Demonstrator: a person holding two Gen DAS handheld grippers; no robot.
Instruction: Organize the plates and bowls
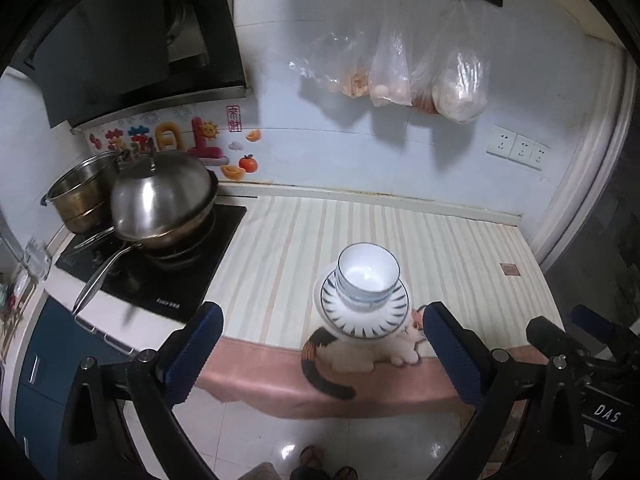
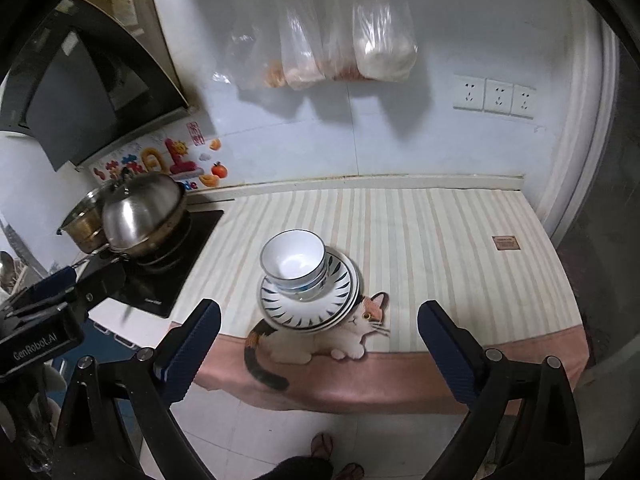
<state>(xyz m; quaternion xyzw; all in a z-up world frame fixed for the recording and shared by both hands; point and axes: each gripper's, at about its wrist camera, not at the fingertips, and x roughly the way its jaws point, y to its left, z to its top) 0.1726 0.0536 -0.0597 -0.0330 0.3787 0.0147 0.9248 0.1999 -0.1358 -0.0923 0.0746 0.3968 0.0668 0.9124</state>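
A stack of white bowls [image 1: 368, 274] with blue rims sits on a stack of white plates [image 1: 364, 316] with dark rim dashes, on the striped cloth [image 1: 440, 248] near the counter's front edge. The bowls [image 2: 294, 262] and plates [image 2: 310, 304] also show in the right wrist view. My left gripper [image 1: 322, 320] is open and empty, held above the floor in front of the counter, with the stack just beyond its fingers. My right gripper [image 2: 320, 318] is open and empty, also in front of the counter. The right gripper shows in the left wrist view [image 1: 576, 332] at the right edge.
A lidded steel wok [image 1: 164, 200] and a steel pot [image 1: 80, 192] stand on the black cooktop [image 1: 172, 280] at the left. Plastic bags [image 1: 432, 76] hang on the back wall. A cat picture [image 2: 340, 340] is printed on the cloth's front. Tiled floor [image 1: 320, 436] lies below.
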